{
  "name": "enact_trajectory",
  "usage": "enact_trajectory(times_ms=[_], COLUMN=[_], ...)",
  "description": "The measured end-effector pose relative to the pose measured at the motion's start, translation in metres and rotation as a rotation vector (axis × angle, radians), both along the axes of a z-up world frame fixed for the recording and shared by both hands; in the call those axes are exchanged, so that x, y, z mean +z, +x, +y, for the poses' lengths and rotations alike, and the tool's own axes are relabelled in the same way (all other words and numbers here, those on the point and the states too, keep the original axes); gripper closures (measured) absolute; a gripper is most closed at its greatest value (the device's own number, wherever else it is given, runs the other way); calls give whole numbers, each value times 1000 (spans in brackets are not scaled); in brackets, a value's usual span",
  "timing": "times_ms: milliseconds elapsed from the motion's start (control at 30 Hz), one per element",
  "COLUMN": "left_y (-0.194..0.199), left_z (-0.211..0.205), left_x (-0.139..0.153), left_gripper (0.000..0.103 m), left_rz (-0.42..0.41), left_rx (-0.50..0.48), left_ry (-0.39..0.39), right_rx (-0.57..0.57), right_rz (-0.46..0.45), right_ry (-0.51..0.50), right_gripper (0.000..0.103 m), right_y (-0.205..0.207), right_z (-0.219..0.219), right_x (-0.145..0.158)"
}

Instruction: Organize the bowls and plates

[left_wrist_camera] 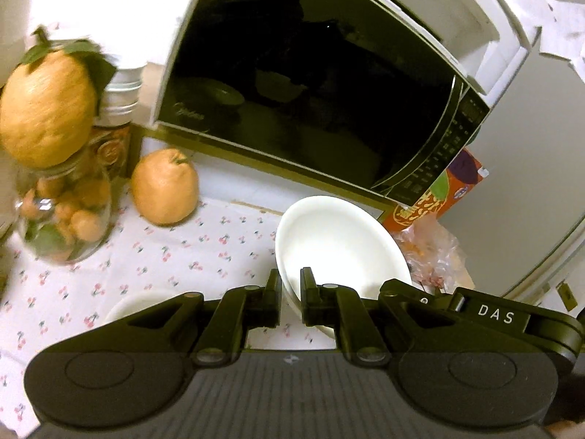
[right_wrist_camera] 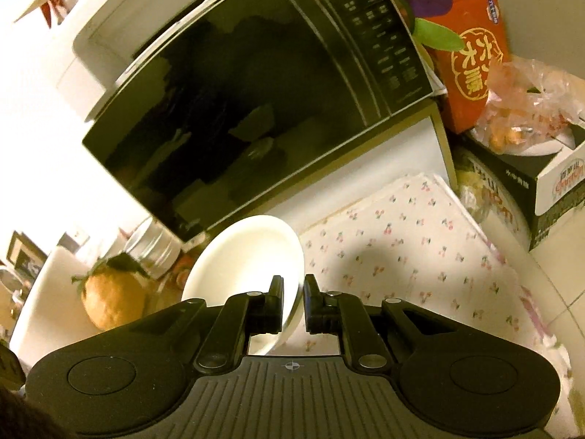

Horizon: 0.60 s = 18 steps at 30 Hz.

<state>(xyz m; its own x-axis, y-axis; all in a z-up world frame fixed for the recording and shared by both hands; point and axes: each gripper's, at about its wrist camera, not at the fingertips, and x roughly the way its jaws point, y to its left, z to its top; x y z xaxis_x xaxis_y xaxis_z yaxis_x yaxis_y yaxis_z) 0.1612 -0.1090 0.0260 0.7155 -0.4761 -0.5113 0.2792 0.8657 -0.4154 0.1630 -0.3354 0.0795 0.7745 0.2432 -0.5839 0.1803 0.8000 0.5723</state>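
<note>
In the left wrist view my left gripper (left_wrist_camera: 290, 285) is shut on the near rim of a white shallow dish (left_wrist_camera: 336, 241), which is tilted and lifted above the cherry-print tablecloth (left_wrist_camera: 182, 248). A second white dish (left_wrist_camera: 139, 305) lies on the cloth at lower left, mostly hidden behind the gripper. In the right wrist view my right gripper (right_wrist_camera: 294, 292) is shut on the right rim of a white shallow dish (right_wrist_camera: 248, 256), held tilted in front of the microwave. Neither gripper shows in the other's view.
A black-fronted microwave (left_wrist_camera: 310, 84) fills the back. Left of it stand a glass jar of small oranges (left_wrist_camera: 62, 219) topped by a large orange, and a loose orange (left_wrist_camera: 164, 190). A red box (right_wrist_camera: 471, 55), a plastic bag (right_wrist_camera: 530, 102) and a black carton (right_wrist_camera: 548, 197) crowd the right.
</note>
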Motion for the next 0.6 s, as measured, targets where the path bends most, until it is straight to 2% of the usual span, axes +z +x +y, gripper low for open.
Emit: enact_trajectory(times_ms=[600], left_y=[-32], left_z=[55], left_x=[-39], left_gripper=[94], left_rz=[91], left_rx=[32], left_ry=[-9], right_rx=[77], right_rz=[96], right_ry=[31], right_gripper=[91], right_y=[-23], right_z=[50], right_x=[-33])
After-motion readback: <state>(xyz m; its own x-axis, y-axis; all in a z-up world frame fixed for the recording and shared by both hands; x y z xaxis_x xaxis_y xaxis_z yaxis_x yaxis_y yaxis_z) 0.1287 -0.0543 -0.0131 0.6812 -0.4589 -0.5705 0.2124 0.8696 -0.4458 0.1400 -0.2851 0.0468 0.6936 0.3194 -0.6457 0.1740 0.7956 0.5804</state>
